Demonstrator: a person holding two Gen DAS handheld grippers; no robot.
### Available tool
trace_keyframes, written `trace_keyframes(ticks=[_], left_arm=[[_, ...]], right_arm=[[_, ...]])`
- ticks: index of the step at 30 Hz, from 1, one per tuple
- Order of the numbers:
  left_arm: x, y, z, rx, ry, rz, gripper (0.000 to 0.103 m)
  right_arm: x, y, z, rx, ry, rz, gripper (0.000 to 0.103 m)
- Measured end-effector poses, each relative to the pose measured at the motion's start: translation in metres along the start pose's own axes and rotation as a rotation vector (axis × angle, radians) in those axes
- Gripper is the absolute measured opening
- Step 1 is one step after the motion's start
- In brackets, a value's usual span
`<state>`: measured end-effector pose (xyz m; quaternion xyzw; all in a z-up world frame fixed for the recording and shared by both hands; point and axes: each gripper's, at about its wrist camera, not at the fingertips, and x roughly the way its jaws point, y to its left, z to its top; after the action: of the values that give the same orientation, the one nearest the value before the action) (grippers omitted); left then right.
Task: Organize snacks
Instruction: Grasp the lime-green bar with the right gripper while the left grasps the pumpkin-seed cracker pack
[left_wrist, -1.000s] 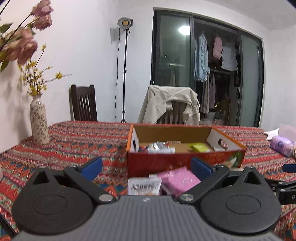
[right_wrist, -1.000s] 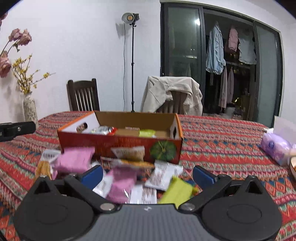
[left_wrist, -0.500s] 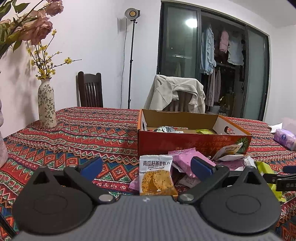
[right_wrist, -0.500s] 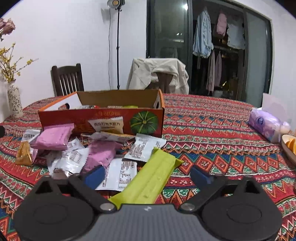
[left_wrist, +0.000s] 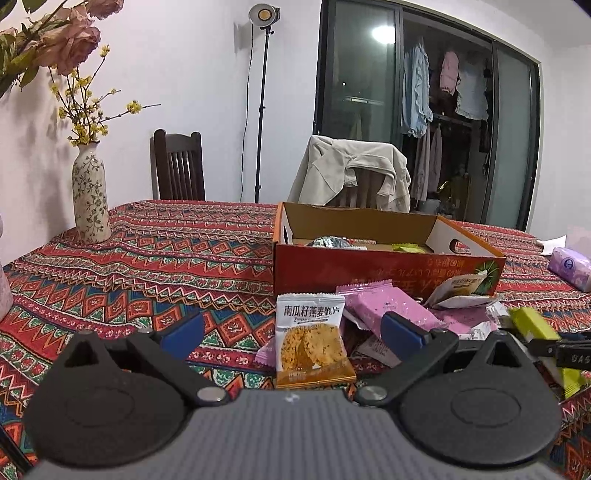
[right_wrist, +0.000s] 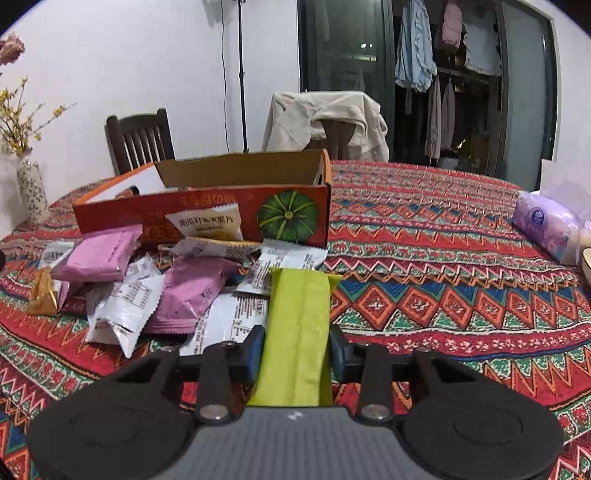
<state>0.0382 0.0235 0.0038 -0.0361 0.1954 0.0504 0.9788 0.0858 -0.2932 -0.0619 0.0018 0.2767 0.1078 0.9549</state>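
Snacks (right_wrist: 184, 291) mostly lie piled before the box (right_wrist: 236, 210); few are inside. My right jaws have just been closing onto the green bar (right_wrist: 299, 325); left jaws apart.

A table under a red zigzag-patterned woven cloth (right_wrist: 424, 258) carries an open orange cardboard box (right_wrist: 207, 210), a heap of pink, white and green snack packets (right_wrist: 184, 291), a floral ceramic vase (left_wrist: 90, 199) and a lilac tissue pack (right_wrist: 546, 225).
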Motion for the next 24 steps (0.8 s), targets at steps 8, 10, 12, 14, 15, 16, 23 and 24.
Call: trace_keyframes(ticks=[8,10,12,14,15,16,23,24], left_arm=[[0.012,-0.003,0.001,0.007,0.036,0.0,0.103],[0.019,-0.004,0.001,0.006,0.06,0.011,0.103],[0.028,-0.004,0.001,0.002,0.082,0.025,0.103],[0.038,-0.006,0.002,0.007,0.098,0.032,0.103],[0.043,-0.007,0.003,0.011,0.105,0.04,0.103],[0.048,-0.008,0.004,0.015,0.112,0.051,0.103],[0.073,-0.005,0.003,-0.001,0.175,0.059,0.088],[0.074,-0.005,0.003,-0.005,0.181,0.052,0.087]], right_arm=[[-0.011,0.001,0.008,-0.007,-0.057,0.007,0.035],[-0.013,0.004,0.011,-0.012,-0.071,0.01,0.035],[-0.014,0.007,0.014,-0.017,-0.084,0.016,0.035],[-0.015,0.01,0.018,-0.024,-0.098,0.018,0.035],[-0.016,0.011,0.019,-0.025,-0.104,0.02,0.035],[-0.017,0.013,0.021,-0.028,-0.112,0.023,0.035],[-0.023,0.021,0.028,-0.038,-0.151,0.036,0.035],[-0.023,0.022,0.029,-0.039,-0.151,0.038,0.035]])
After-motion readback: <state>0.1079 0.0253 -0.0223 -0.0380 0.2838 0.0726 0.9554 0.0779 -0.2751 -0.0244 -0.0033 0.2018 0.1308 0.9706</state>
